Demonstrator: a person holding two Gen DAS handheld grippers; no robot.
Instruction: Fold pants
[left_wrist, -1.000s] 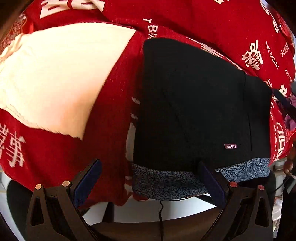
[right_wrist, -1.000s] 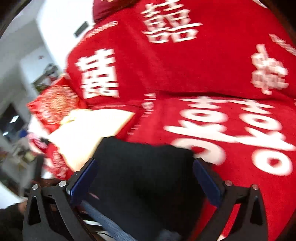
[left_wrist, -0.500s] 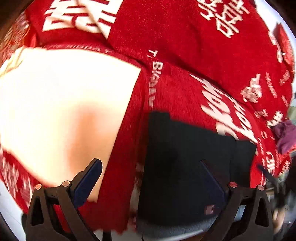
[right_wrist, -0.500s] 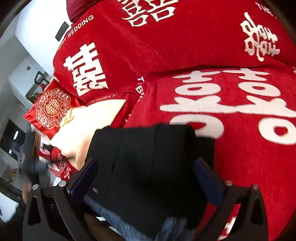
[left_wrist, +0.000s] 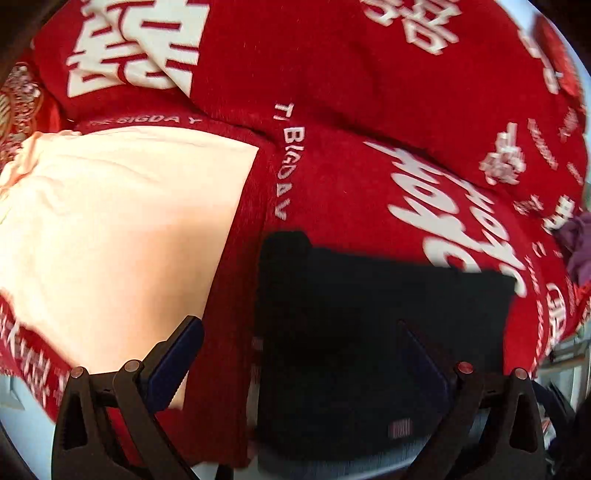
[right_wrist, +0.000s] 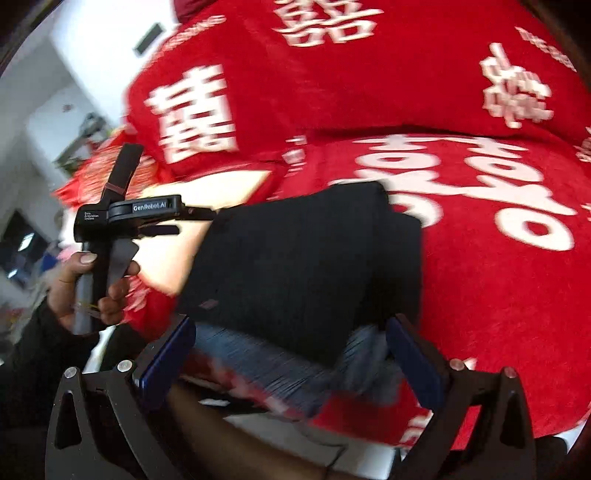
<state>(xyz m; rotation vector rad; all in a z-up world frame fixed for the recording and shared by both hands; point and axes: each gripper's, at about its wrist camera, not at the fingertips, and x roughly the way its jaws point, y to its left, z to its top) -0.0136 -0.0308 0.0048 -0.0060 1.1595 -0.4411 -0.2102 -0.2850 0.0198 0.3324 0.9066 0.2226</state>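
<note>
left wrist view: the left tool has its two blue-padded fingers spread wide apart, gripping nothing. between and just beyond them lie the folded black pants, a compact rectangle with a small label near the near right corner and a grey-blue waistband along the near edge. the right finger overlaps the pants in this view; whether it touches them i cannot tell. the pants rest on a red cover printed with white characters and lettering, draped over what looks like a sofa seat. to the left of the pants, apart from them, lies a folded cream garment. at the far right edge sits a bit of purple cloth.

right wrist view: the right tool is likewise spread wide, empty. the pants lie just beyond its fingers, waistband nearest, blurred. to the left, a person's hand in a dark sleeve grips the handle of the left tool, whose fingers point toward the left edge of the pants. the red cover stretches right and far, up a back cushion.
</note>
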